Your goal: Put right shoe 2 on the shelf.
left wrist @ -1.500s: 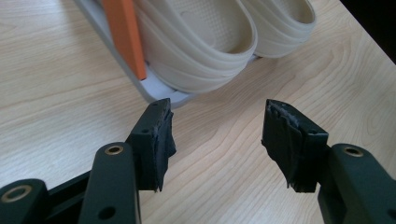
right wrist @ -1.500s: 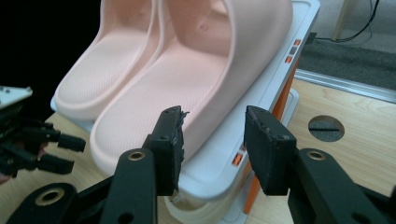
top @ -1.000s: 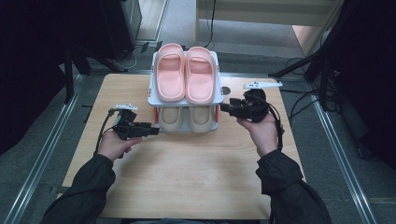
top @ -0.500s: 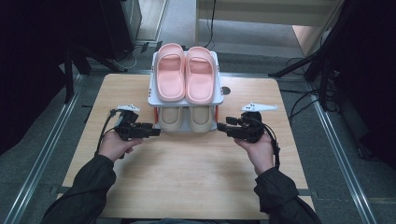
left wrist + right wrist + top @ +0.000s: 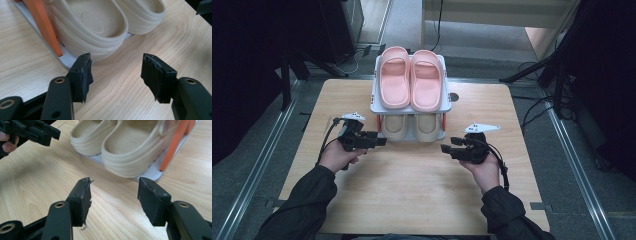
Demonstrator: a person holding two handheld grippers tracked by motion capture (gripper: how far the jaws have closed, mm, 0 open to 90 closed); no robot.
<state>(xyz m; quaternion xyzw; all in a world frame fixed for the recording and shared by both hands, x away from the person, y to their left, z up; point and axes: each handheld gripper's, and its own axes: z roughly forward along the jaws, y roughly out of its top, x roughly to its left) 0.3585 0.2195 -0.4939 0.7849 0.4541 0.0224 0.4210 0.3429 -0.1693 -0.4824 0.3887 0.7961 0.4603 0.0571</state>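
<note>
A small two-tier shoe rack (image 5: 374,107) stands at the table's far middle. A pair of pink slippers (image 5: 410,77) lies on its top shelf. A pair of beige slippers (image 5: 412,127) (image 5: 92,27) (image 5: 125,142) sits on the lower shelf. My left gripper (image 5: 382,141) (image 5: 116,75) is open, empty, just left of the rack's front corner. My right gripper (image 5: 445,148) (image 5: 113,197) is open and empty too, a little in front and to the right of the rack, jaws pointing left.
Orange posts (image 5: 45,25) (image 5: 175,142) hold the rack's shelves at its corners. Bare wooden table (image 5: 412,195) stretches in front of the rack. Dark stands and cables (image 5: 557,75) surround the table on the floor.
My right gripper has drawn back from the rack's right side toward me and lower on the table. My left gripper shifted slightly nearer the rack's front left corner.
</note>
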